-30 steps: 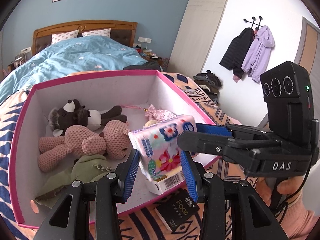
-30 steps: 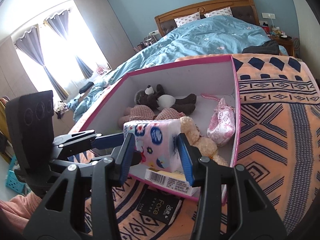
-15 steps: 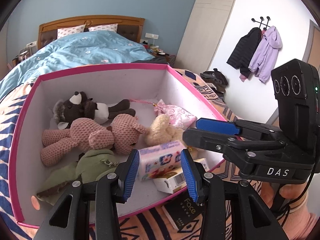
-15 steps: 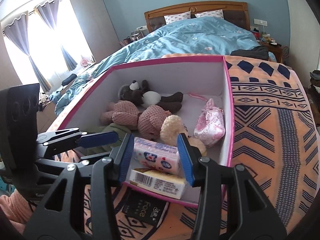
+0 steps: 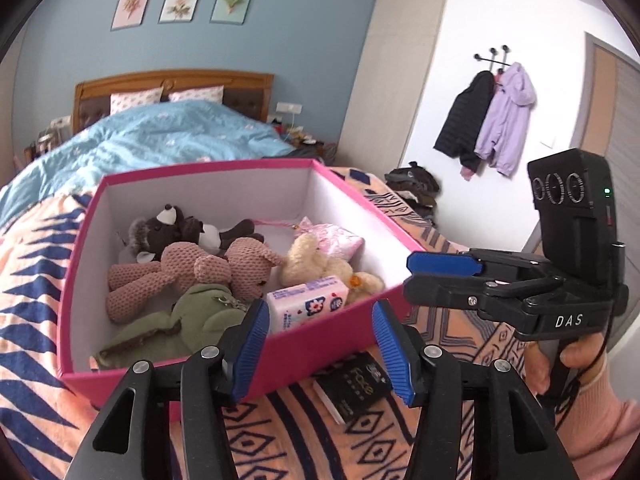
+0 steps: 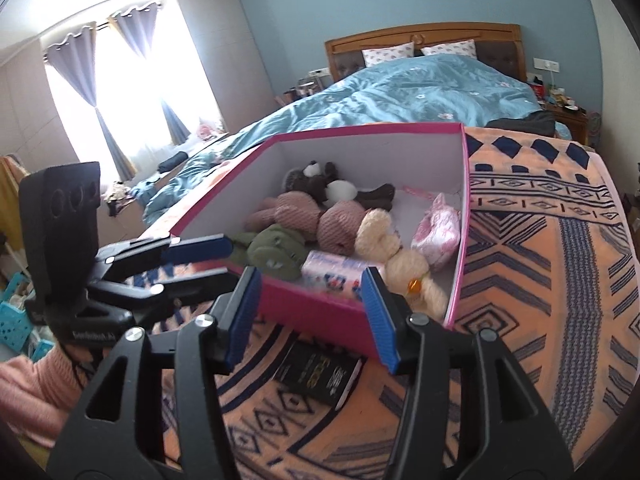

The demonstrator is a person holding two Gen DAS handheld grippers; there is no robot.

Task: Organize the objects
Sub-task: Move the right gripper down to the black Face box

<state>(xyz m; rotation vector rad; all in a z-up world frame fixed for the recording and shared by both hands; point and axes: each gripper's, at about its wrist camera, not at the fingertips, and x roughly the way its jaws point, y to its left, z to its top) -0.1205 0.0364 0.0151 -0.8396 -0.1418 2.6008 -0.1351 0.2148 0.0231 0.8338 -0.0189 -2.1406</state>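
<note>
A floral tissue pack (image 5: 306, 306) (image 6: 332, 272) lies inside the pink box (image 5: 208, 168) (image 6: 360, 128), against its near wall. My left gripper (image 5: 318, 312) (image 6: 230, 258) hangs just outside that wall; its jaws are opening and nothing is between the pads. The right gripper (image 6: 310, 280) (image 5: 410, 274) sits beside it, pointing in from the right; its jaws are also opening and hold nothing. In the box lie a pink knitted bear (image 5: 180, 272), a dark plush (image 5: 180, 232), a green plush (image 5: 192, 316), a cream plush (image 5: 312, 264) and a pink pouch (image 5: 336, 240).
A black "Face" packet (image 5: 354, 380) (image 6: 320, 372) lies on the orange patterned blanket (image 6: 540, 280) in front of the box. Behind the box is a bed with a blue duvet (image 5: 160, 136). Coats (image 5: 488, 116) hang on the right wall.
The tissue pack went from gripped between both grippers above the box down into it. Both grippers let go, opened wider and pulled back from the near wall.
</note>
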